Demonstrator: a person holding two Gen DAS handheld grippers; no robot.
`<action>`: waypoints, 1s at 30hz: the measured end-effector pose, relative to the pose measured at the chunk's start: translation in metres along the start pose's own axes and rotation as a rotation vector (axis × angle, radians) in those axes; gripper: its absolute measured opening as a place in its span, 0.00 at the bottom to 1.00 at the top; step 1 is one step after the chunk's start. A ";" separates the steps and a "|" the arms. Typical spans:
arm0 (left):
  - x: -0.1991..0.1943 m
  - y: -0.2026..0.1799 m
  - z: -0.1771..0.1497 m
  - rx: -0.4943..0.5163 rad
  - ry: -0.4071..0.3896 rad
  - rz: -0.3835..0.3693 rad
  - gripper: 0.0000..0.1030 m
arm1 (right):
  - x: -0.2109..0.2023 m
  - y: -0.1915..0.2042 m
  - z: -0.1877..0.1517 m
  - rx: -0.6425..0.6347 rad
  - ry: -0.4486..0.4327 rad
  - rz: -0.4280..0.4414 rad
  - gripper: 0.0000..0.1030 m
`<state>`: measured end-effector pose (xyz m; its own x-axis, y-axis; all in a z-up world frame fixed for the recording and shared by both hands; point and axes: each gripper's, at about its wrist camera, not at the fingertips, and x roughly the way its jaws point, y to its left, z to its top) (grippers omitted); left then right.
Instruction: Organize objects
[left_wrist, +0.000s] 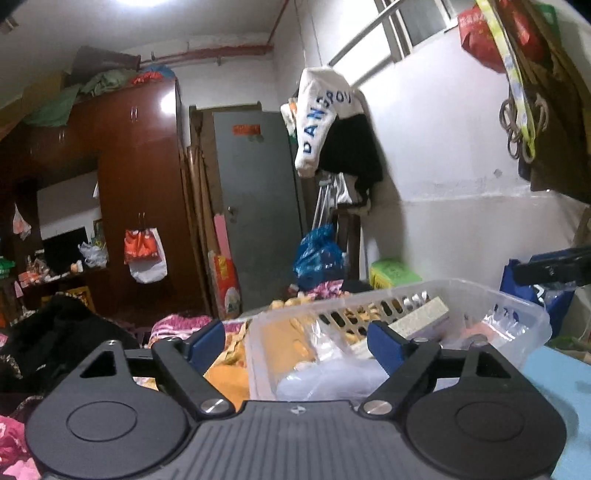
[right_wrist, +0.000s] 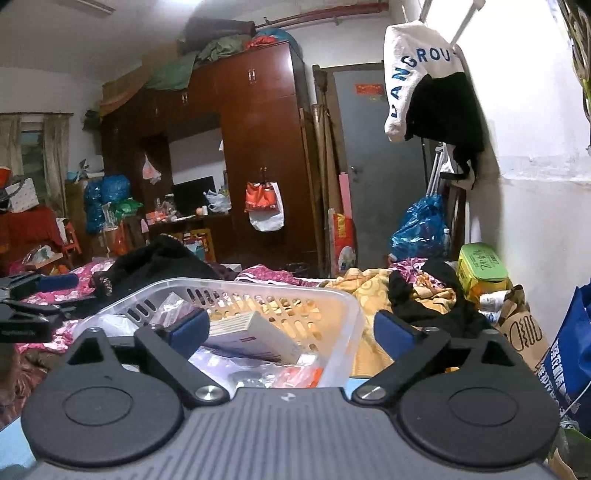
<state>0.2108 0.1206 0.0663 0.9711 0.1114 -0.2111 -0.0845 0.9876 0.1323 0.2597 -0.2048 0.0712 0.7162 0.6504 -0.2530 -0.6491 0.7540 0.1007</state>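
A clear plastic basket (left_wrist: 524, 306) with slotted walls sits on a light blue surface (left_wrist: 554, 384). It holds a flat box (left_wrist: 421, 314), clear plastic bags (left_wrist: 325, 380) and small packets. My left gripper (left_wrist: 295, 343) is open and empty, its fingers astride the basket's left corner. In the right wrist view the same basket (right_wrist: 351, 314) holds the box (right_wrist: 255, 332) and orange packets (right_wrist: 299, 376). My right gripper (right_wrist: 291, 328) is open and empty, astride the basket's right corner. The other gripper (right_wrist: 29, 314) shows at the left edge.
A bed behind the basket is piled with an orange blanket (right_wrist: 373, 288), pink bedding (left_wrist: 173, 325) and black clothes (right_wrist: 436, 302). A green box (right_wrist: 480, 269), a paper bag (right_wrist: 524, 328) and a blue bag (right_wrist: 572, 354) stand by the right wall. A wardrobe (left_wrist: 140, 184) and grey door (left_wrist: 258, 199) stand behind.
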 end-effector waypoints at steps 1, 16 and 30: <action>-0.001 -0.001 0.000 -0.007 -0.002 -0.004 0.84 | -0.001 0.001 0.000 -0.005 -0.004 0.008 1.00; -0.056 -0.034 -0.019 -0.081 0.070 0.044 0.90 | -0.044 0.031 -0.038 -0.115 -0.039 -0.121 1.00; -0.116 -0.079 0.008 -0.067 0.037 0.019 0.91 | -0.096 0.030 -0.014 0.090 0.047 0.090 1.00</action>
<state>0.1071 0.0286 0.0883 0.9603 0.1331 -0.2453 -0.1189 0.9903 0.0719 0.1681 -0.2464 0.0855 0.6419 0.7123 -0.2838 -0.6832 0.6994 0.2101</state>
